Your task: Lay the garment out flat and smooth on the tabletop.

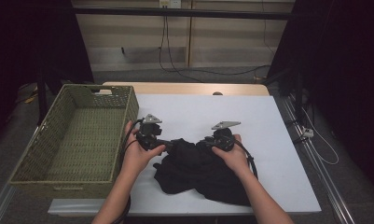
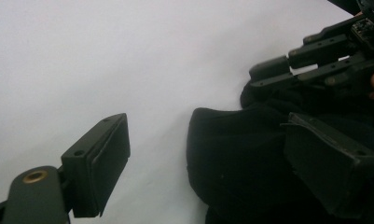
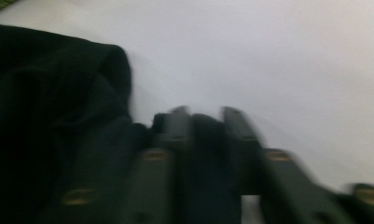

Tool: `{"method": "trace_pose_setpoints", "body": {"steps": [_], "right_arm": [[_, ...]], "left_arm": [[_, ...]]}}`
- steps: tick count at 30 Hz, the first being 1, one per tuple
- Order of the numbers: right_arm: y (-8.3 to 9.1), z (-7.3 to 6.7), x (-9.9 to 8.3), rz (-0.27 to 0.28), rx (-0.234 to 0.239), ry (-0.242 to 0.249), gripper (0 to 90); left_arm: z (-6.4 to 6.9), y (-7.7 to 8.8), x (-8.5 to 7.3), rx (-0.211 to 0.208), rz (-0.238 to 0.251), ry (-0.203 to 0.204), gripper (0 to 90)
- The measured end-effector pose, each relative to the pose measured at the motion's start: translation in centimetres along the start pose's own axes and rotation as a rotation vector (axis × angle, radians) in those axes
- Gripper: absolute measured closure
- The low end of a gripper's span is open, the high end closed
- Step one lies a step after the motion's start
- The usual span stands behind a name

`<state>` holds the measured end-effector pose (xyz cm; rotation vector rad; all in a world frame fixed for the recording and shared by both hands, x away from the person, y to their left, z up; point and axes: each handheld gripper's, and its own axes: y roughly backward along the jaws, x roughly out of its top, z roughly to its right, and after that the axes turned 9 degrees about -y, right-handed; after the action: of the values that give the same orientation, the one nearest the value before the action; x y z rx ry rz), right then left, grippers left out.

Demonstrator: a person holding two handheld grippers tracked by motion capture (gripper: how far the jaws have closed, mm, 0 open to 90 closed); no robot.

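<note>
My right gripper pinches the black garment, left gripper gapes; basket holds nothing yet.

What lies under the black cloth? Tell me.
The black cloth rests on the white table sheet, bare around it. Whatever lies directly beneath stays covered and unseen.

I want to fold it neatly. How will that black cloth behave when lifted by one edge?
The black cloth lies crumpled in soft folds, so it will likely droop and hang limp. It looks light, so it should probably drag across the white table easily.
</note>
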<state>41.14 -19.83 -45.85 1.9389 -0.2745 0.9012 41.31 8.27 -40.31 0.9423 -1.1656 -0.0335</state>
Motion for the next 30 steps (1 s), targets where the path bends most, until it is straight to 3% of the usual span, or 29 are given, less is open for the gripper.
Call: {"method": "trace_pose_setpoints", "body": {"steps": [2, 4, 5, 6, 8, 9, 12, 13, 14, 16, 19, 22, 23, 26, 28, 29, 30], "right_arm": [[0.2, 0.4, 0.1, 0.006, 0.010, -0.028, 83.9], [0.8, 0.9, 0.6, 0.062, -0.007, -0.038, 84.3], [1.4, 1.2, 0.9, 0.099, -0.009, -0.049, 84.4], [2.0, 1.6, 1.2, 0.140, -0.013, -0.068, 84.5], [3.3, 2.5, 2.0, 0.197, -0.036, -0.077, 84.5], [3.6, 2.8, 2.2, 0.216, -0.032, -0.089, 84.5], [4.3, 4.0, 2.8, 0.263, -0.089, -0.094, 84.3], [4.4, 4.9, 2.9, 0.276, -0.105, -0.110, 84.1], [4.4, 5.2, 2.9, 0.269, -0.108, -0.122, 84.0], [4.2, 6.0, 2.6, 0.239, -0.128, -0.123, 82.9], [3.5, 6.6, 1.5, 0.166, -0.130, -0.134, 78.0], [2.9, 7.0, 0.4, 0.096, -0.130, -0.156, 65.1], [2.8, 7.1, 0.2, 0.094, -0.149, -0.147, 61.2], [3.3, 7.4, 0.5, 0.140, -0.171, -0.140, 51.7], [3.6, 7.6, 1.0, 0.146, -0.189, -0.117, 47.6], [3.5, 7.6, 1.1, 0.148, -0.164, -0.127, 47.7], [3.4, 7.6, 1.1, 0.142, -0.138, -0.130, 47.7]], "left_arm": [[-0.1, 0.0, 0.0, 0.000, 0.005, -0.008, 14.9], [0.0, -0.1, 0.0, 0.002, 0.029, 0.017, 15.0], [-0.2, 0.0, 0.0, 0.000, 0.006, -0.014, 15.0], [-0.2, 0.0, 0.0, 0.004, 0.013, 0.007, 15.0], [-0.4, 0.0, 0.1, 0.002, 0.001, -0.013, 15.0], [-0.3, -0.1, 0.0, 0.005, 0.009, 0.006, 15.0], [-0.5, -0.2, 0.0, 0.011, 0.008, 0.004, 15.0], [-0.5, -0.3, 0.0, 0.013, 0.020, 0.022, 15.0], [-0.7, -0.2, 0.0, 0.012, 0.005, -0.004, 15.0], [-0.7, -0.3, 0.0, 0.012, 0.009, 0.018, 15.0], [-0.8, -0.2, 0.0, 0.011, 0.004, 0.012, 15.0], [-0.9, -0.3, 0.0, 0.007, -0.001, 0.005, 14.9], [-0.9, -0.3, 0.0, 0.008, -0.002, 0.000, 14.9], [-0.5, -0.6, 0.0, 0.008, 0.023, 0.047, 14.9], [-0.7, -0.5, 0.1, 0.008, 0.023, 0.027, 14.9], [-0.7, -0.5, 0.1, 0.008, 0.023, 0.029, 14.9], [-0.9, -0.4, 0.1, 0.005, -0.002, -0.004, 14.9]]}}
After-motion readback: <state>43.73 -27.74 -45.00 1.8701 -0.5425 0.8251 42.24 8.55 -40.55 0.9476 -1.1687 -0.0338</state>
